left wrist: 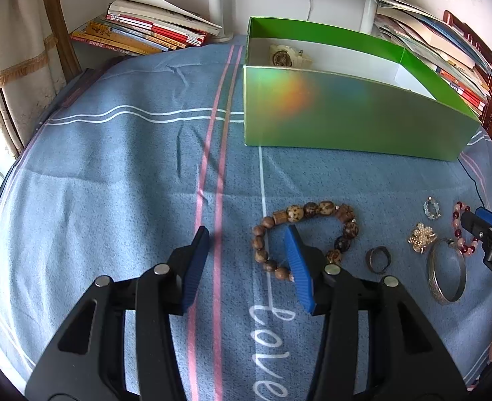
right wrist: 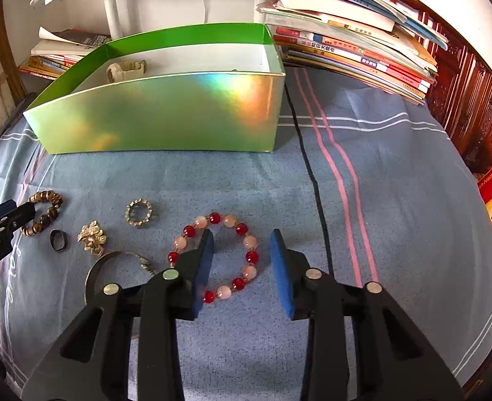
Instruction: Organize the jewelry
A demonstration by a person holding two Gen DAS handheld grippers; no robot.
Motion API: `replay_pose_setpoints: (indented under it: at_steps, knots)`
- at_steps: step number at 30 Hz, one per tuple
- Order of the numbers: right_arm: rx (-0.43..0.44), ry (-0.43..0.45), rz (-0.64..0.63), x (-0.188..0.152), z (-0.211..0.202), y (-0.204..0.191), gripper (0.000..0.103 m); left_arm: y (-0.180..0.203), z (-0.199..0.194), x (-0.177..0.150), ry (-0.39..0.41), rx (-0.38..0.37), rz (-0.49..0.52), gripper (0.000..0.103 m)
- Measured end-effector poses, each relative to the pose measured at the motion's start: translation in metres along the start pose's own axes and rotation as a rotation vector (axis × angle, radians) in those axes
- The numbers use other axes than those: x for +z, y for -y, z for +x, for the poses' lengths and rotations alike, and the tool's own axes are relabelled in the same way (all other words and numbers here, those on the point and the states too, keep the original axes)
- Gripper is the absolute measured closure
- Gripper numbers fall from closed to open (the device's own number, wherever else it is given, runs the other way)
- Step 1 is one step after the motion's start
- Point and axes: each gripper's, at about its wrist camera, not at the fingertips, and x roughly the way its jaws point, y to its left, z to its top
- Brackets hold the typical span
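Right claw (right wrist: 240, 269) is hovering spread over the red-and-pink bracelet (right wrist: 217, 255), lower centre of its view, straddling the ring's right side. Left claw (left wrist: 247, 269), also spread, is hanging beside the wooden bracelet (left wrist: 304, 234). Green box (right wrist: 165, 117) is standing beyond.

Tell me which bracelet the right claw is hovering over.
The red-and-pink bead bracelet, lying between the right claw's open fingers. The brown wooden bead bracelet lies far off by the left claw; the silver bangle is plain metal.

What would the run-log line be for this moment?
left gripper: open, at wooden bead bracelet | right gripper: open, over red-pink bead bracelet | green box: holds watch
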Motion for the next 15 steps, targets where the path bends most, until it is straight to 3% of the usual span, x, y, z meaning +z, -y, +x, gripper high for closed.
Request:
replay_pose_setpoints:
  at_steps: [6,10,13,15]
  knots:
    - [0.015,-0.005,0.007,-0.0039,-0.0016,-0.0001,0.068,0.0004,-0.0006,-0.0016,-0.012,0.003,-0.007,0.045]
    - [0.015,-0.003,0.007,-0.0052,-0.0022,-0.0009,0.068,0.0009,-0.0015,-0.003,-0.007,0.005,-0.02,0.045]
    - [0.02,-0.002,0.016,-0.0056,-0.002,-0.0001,0.07,0.0027,-0.0023,-0.003,-0.002,0.0,-0.019,0.052]
    - [0.033,0.001,0.011,-0.0059,-0.0027,-0.0015,0.078,0.0057,-0.0036,-0.0035,0.002,-0.013,-0.007,0.063]
